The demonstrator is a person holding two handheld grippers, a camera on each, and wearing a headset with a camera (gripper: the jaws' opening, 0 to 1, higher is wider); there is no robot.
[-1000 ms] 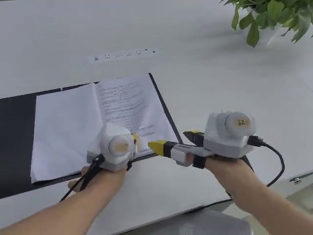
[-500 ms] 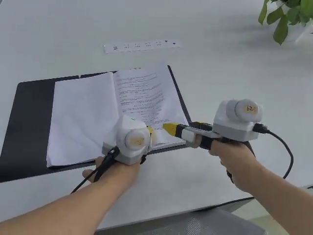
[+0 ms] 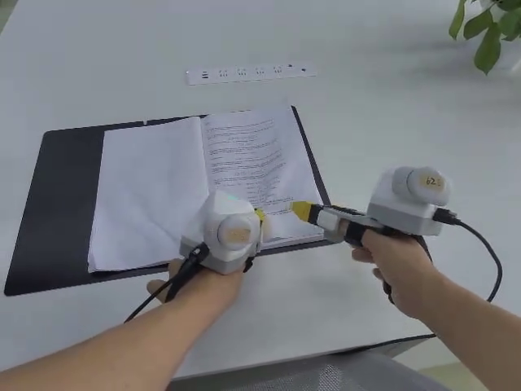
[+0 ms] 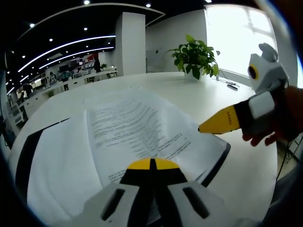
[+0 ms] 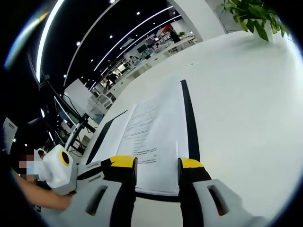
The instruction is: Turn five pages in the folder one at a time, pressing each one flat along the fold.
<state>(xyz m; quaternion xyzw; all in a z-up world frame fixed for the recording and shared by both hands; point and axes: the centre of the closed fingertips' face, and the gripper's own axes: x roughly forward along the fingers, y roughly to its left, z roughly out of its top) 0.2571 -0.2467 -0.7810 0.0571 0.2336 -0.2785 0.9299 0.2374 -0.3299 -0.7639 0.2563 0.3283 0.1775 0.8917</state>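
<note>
The folder (image 3: 61, 204) is laid open on the tabletop (image 3: 391, 106); at its near right corner the page (image 3: 256, 167) edge is lined up between the released right tool (image 5: 156, 164) jaws, the clenched, empty left tool (image 4: 150, 163) alongside

The folder (image 3: 61, 204) has a black cover. Its left page (image 3: 146, 195) is plain white, and its right page (image 3: 252, 163) is white with fine rows of dark print. The left gripper (image 4: 151, 163) and the right gripper (image 5: 157, 163) each have a white shell, black jaws and yellow tips. The desk (image 3: 391, 106) is pale grey-white. A white power strip (image 3: 248, 73) is dotted with dark sockets. The plant (image 3: 488, 32) has green leaves, and a black cable (image 3: 184, 266) leaves the left gripper
</note>
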